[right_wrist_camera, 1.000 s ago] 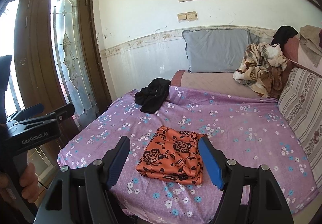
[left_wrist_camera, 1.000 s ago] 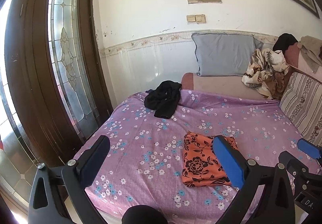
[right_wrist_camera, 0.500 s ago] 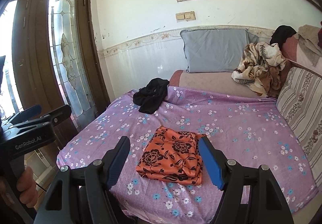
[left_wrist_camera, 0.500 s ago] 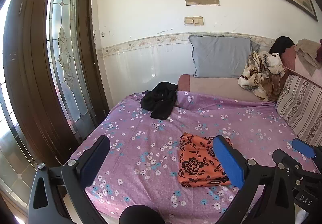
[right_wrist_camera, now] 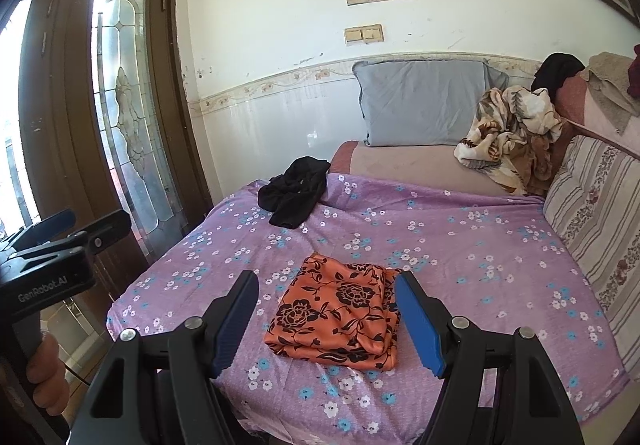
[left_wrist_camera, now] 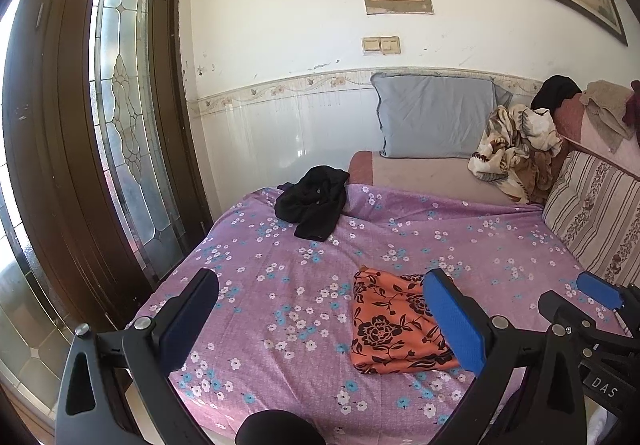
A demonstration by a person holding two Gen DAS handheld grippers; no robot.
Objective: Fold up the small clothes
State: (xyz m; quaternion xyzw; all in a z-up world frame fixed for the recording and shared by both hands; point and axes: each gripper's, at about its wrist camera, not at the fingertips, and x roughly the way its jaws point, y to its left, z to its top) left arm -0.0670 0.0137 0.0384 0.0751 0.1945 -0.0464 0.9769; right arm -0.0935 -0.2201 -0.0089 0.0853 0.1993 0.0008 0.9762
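Our left gripper and right gripper hang spread and empty; the orange garment lies folded, so the far-left black garment seems next.

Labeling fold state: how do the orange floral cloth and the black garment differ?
The orange floral cloth is folded into a flat, layered rectangle; the black garment is a crumpled heap. The orange one is patterned and lies near both open grippers; the black one is plain, farther back by the sheet's edge. Both lie untouched on the purple sheet.
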